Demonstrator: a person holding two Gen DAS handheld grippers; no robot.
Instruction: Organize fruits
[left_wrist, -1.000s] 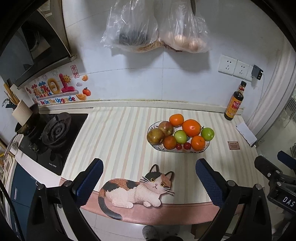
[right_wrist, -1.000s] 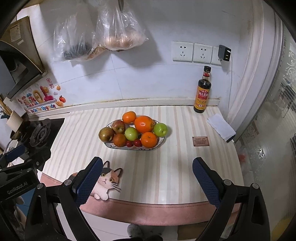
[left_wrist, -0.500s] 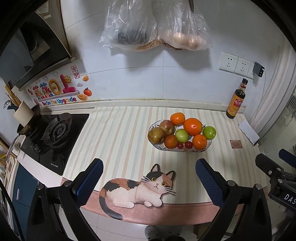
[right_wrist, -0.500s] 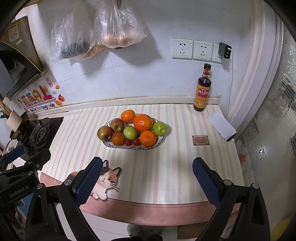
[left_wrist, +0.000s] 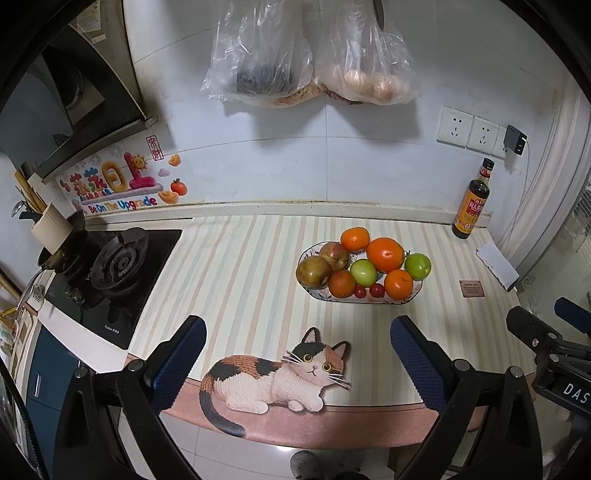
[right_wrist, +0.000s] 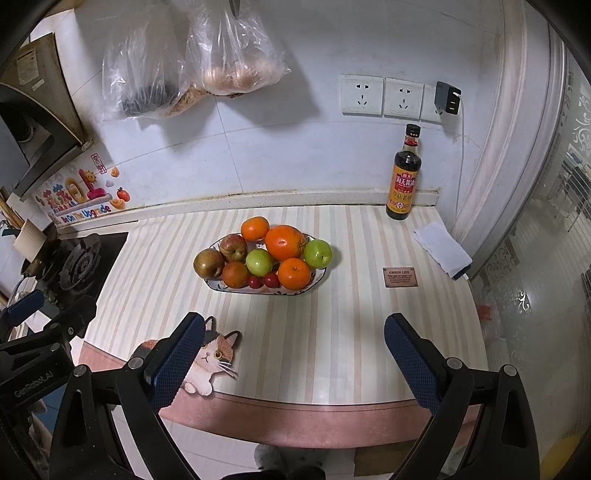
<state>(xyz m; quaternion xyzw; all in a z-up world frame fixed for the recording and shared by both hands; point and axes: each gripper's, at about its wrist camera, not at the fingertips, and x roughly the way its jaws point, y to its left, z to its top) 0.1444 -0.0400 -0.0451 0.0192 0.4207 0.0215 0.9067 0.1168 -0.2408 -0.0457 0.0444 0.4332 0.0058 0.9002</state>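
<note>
Striped counter (right_wrist: 332, 332): one plate (right_wrist: 317, 278) heaped with oranges, apples, cherry tomatoes. Left gripper (left_wrist: 297, 341) and right gripper (right_wrist: 293, 338): jaws wide, empty, well short of plate.

The surface (right_wrist: 332, 325) wears cream and pale peach stripes with a pink front edge and a calico cat print (left_wrist: 280, 376) in orange, black and white. The plate (right_wrist: 317, 278) is white with small dark motifs. On it lie orange fruits (right_wrist: 284, 242), green apples (right_wrist: 317, 253), a red-streaked apple (right_wrist: 233, 247), a brown pear (right_wrist: 208, 263) and small red tomatoes (right_wrist: 271, 280). The bottle (right_wrist: 404, 177) is dark with a yellow label.
</note>
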